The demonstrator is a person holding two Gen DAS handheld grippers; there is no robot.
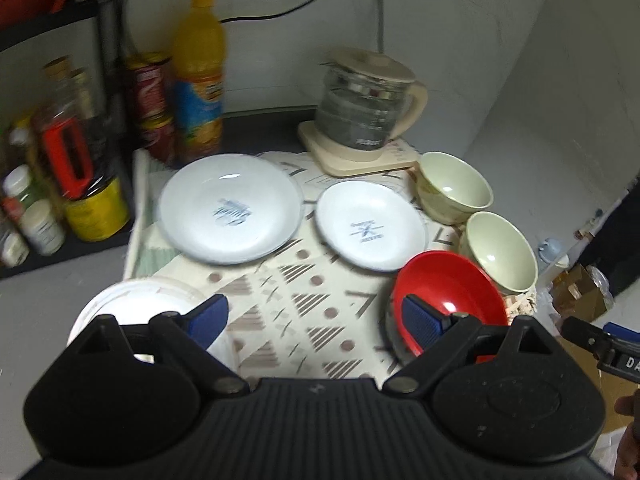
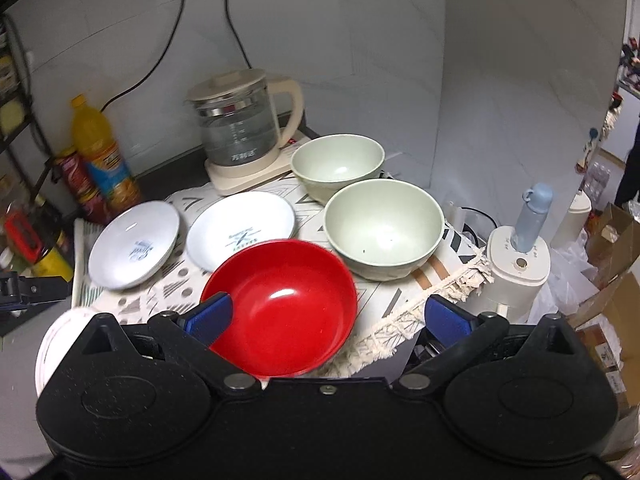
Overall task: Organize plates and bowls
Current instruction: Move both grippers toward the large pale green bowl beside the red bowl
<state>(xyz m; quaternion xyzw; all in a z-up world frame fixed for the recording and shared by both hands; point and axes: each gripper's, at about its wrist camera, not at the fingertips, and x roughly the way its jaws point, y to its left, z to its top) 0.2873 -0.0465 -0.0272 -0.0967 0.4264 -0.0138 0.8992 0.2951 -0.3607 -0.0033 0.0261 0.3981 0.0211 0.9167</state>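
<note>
Hovering wide apart and empty, both hand-held grippers, left [image 1: 316, 322] and right [image 2: 328, 316], leave plates and bowls unstacked.

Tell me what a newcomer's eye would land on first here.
The red bowl at the cloth's near edge stands out first, bright against the pale patterned cloth. Behind it sit two green bowls on the right and two white plates on the left. At the back, a glass kettle stands by the wall, an orange bottle left of it.
</note>
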